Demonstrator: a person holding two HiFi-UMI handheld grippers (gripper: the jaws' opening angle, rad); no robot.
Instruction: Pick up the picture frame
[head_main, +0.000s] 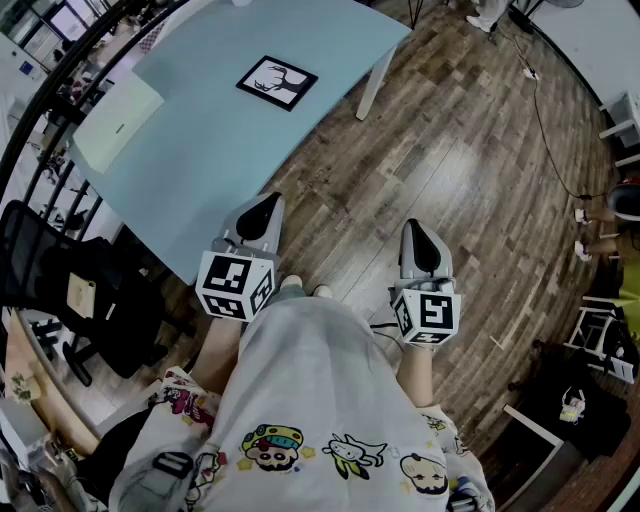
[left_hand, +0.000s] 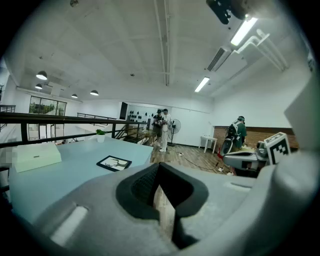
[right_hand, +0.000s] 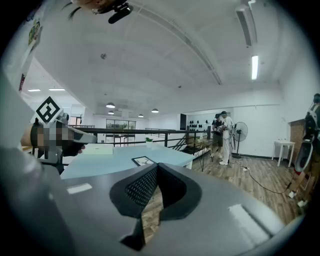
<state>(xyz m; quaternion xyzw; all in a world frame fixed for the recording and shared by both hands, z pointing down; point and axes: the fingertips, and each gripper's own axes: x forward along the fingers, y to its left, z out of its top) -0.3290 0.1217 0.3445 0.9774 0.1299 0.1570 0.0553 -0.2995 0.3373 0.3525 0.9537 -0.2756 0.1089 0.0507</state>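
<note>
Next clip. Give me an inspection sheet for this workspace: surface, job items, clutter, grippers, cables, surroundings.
Surface: light blue table, mostly bare.
Job's things: picture frame lying flat on the table, untouched.
Clutter: white box on the table, apart from the frame.
Grippers: left gripper and right gripper both shut, empty, well short of the frame.
Cables: black cable trailing across the wood floor.
Surroundings: black chair beside the table; people standing in the distance.

Smooth matt pale-blue counter (head_main: 220, 120); glossy wood-plank floor (head_main: 440, 170); matt grey plastic tongs (head_main: 262, 222) with textured black pads (left_hand: 142, 187).
</note>
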